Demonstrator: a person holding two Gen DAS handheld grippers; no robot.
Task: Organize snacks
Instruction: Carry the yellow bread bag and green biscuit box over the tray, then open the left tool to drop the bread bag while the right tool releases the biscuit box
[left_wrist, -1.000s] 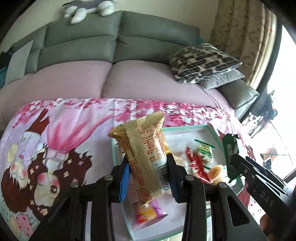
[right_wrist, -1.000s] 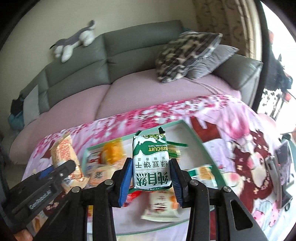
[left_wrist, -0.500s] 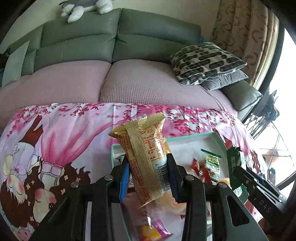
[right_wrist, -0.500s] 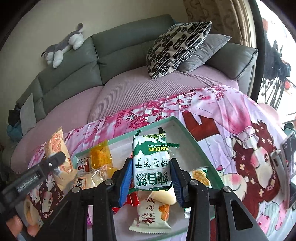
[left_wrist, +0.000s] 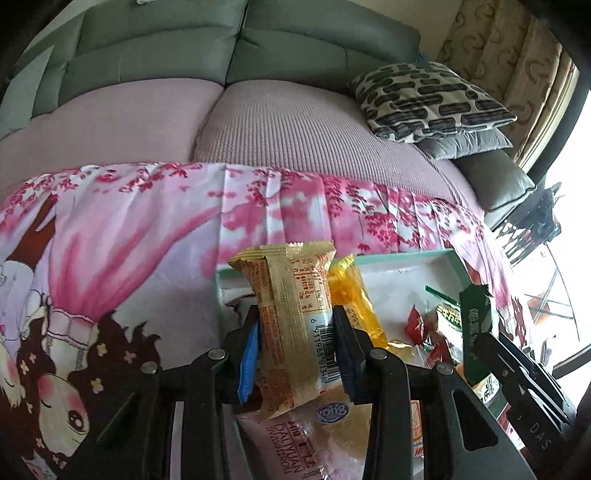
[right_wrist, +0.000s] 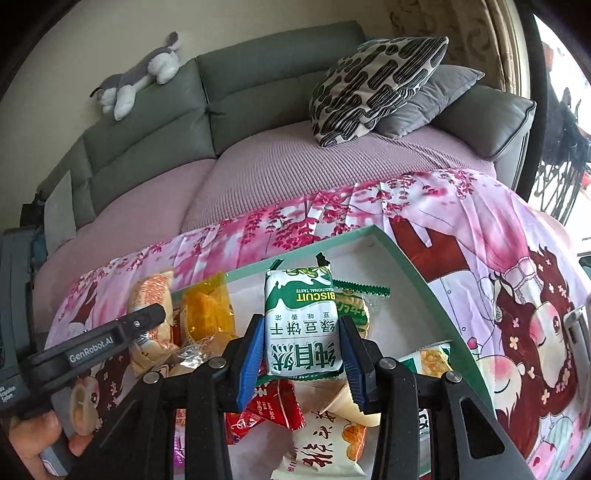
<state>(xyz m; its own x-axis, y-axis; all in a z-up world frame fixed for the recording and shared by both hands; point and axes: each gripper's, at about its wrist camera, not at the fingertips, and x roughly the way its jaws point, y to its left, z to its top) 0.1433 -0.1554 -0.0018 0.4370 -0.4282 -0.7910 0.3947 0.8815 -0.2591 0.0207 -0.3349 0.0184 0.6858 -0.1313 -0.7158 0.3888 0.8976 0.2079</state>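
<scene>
Left wrist view shows a big grey sofa (left_wrist: 236, 48) with a pink seat behind everything. On it lean 2 cushions, a patterned cushion (left_wrist: 428, 99) on top of a grey one. A pink cartoon cloth (left_wrist: 122, 236) covers the counter in front.

On the cloth sits a white tray (left_wrist: 402, 273) with a green rim, full of snacks. A yellow snack bag (left_wrist: 354, 302) and red candy wrappers (left_wrist: 417, 321) lie in it.

The left gripper (left_wrist: 295, 347) has its fingers pinching a gold snack pack (left_wrist: 291, 317) by its 2 sides. The pack stands almost upright, long way up and down, its top tipped a bit to the left. It hangs over the left end of the tray, above a pink roll pack (left_wrist: 306, 439).

Right wrist view shows the right gripper (right_wrist: 301, 354) with its fingers pinching a green biscuit pack (right_wrist: 301, 321). This pack also stands long way up, with its words upside down. It hangs over the middle of the tray, above a red wrapper (right_wrist: 273, 406) and a white snack bag (right_wrist: 321, 450). A toy cat (right_wrist: 140, 77) lies on the sofa back.
</scene>
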